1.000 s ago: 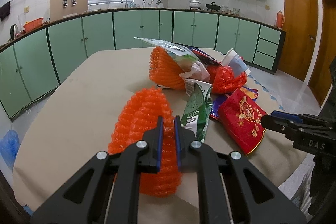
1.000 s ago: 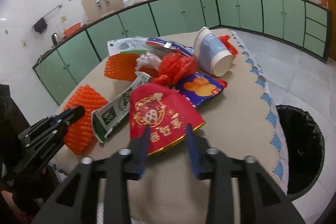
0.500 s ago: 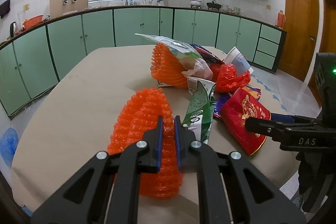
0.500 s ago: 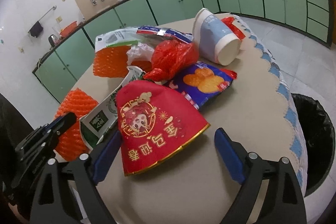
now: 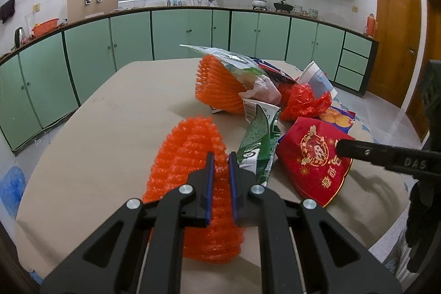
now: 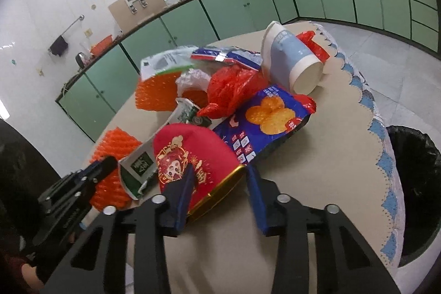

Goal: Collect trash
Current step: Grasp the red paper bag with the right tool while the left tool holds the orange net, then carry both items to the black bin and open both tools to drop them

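Observation:
A pile of trash lies on a beige table (image 5: 115,112). My left gripper (image 5: 219,156) is shut on an orange foam net (image 5: 190,153) at the near edge; it also shows in the right wrist view (image 6: 115,150). My right gripper (image 6: 219,175) is open, its fingers either side of the gold-trimmed corner of a red packet (image 6: 190,156), which also shows in the left wrist view (image 5: 314,156). Beside it lie a green-white wrapper (image 5: 259,139), a blue cracker bag (image 6: 264,123), a red plastic bag (image 6: 234,87), a paper cup (image 6: 292,59) and a second orange net (image 5: 215,90).
A black-lined trash bin (image 6: 413,189) stands on the floor right of the table. Green kitchen cabinets (image 5: 176,37) run along the walls behind. A blue bag (image 5: 11,183) lies on the floor at left. A wooden door (image 5: 397,40) is at right.
My right gripper opened wide, then narrowed and moved forward over the red packet's corner. My left gripper stayed shut on the orange net, barely moving.

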Demonstrator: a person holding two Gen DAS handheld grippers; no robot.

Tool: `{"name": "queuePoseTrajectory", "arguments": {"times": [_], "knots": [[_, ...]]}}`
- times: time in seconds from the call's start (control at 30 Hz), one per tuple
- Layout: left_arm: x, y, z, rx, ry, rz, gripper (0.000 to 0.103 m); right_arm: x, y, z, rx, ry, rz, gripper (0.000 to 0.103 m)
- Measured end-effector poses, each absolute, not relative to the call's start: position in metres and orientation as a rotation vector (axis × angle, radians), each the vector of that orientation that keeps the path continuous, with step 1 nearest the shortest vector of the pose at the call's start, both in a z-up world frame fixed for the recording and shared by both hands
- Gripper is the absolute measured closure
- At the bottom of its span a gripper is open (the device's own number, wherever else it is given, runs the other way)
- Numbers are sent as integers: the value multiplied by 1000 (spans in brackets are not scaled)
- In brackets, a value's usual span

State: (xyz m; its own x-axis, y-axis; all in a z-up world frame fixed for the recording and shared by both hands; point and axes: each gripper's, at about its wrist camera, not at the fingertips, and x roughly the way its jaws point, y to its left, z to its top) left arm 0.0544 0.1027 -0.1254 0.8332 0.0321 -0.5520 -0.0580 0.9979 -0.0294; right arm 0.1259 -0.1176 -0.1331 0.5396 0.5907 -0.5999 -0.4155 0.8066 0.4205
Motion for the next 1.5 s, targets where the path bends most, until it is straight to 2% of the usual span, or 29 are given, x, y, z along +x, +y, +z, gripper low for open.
{"name": "queuePoseTrajectory", "arguments": {"times": [0.13,0.47,0.6,0.97,1.5], "knots": [[54,101,-127,-39,586,51,94,118,-118,-124,264,789,654,74],[54,97,-126,-35,588,47,94,120,-109,-133,302,835,716,74],[52,98,-124,-40,583,53,94,111,-107,-120,250,779,742,82],[36,99,-78,-51,459,61,94,92,-117,-69,189,624,726,84],[71,-9,-49,-25,414,-250,94,89,-221,-21,172,484,460,85]]}}
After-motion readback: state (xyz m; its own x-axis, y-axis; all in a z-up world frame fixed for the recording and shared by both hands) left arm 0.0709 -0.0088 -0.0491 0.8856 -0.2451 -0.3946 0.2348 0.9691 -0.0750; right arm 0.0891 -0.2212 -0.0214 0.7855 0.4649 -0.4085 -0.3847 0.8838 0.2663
